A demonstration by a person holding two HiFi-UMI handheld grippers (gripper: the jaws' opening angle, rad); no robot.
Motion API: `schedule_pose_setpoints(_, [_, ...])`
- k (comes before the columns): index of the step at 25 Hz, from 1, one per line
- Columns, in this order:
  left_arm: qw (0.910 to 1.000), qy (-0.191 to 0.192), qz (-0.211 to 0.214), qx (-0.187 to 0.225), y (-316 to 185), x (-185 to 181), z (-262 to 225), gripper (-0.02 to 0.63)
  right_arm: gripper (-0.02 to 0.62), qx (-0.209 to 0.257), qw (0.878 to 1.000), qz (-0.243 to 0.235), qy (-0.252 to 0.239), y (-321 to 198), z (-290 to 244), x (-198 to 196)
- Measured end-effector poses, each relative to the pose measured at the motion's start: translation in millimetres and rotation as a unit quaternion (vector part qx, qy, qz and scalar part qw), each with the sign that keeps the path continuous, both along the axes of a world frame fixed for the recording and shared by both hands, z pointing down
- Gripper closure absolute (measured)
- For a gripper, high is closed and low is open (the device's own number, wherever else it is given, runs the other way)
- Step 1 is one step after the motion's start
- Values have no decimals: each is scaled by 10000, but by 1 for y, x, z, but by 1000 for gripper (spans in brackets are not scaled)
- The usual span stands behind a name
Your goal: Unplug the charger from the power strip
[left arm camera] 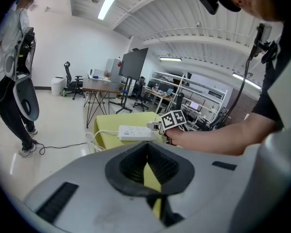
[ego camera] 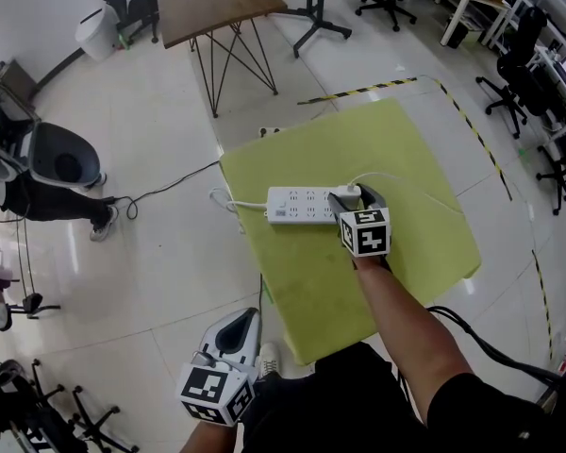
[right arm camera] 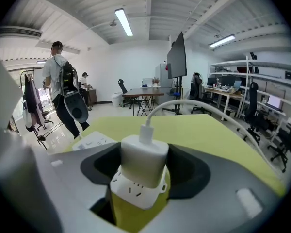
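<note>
The one charger is still plugged in the end of the one power strip on the green tabletop, so the pulling is all left. The fingers of my right gripper stand around it, perhaps already touching. My left gripper waits low, its fingers together and empty.

White charger, power strip; lime table

The right gripper reaches forward, tilted down, jaws clamping the charger; the left gripper hangs low, jaws together, empty.
</note>
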State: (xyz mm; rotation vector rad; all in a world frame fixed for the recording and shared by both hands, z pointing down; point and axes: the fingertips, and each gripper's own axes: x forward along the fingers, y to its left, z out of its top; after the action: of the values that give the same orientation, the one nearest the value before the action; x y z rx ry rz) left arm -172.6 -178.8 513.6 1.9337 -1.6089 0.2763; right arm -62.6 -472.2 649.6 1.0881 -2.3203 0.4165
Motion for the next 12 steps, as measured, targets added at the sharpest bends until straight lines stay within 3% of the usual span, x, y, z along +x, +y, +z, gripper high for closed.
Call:
schedule_pose_setpoints(7, [9999,62,102,31,-4,-3,-3,600,310,-51,9998,-110,-146,8,-26,9])
schedule_pose_setpoints(12, [9994,187,279,132,-14,2,-6,600,310,-729,9960,-502,-145,49,-33,47])
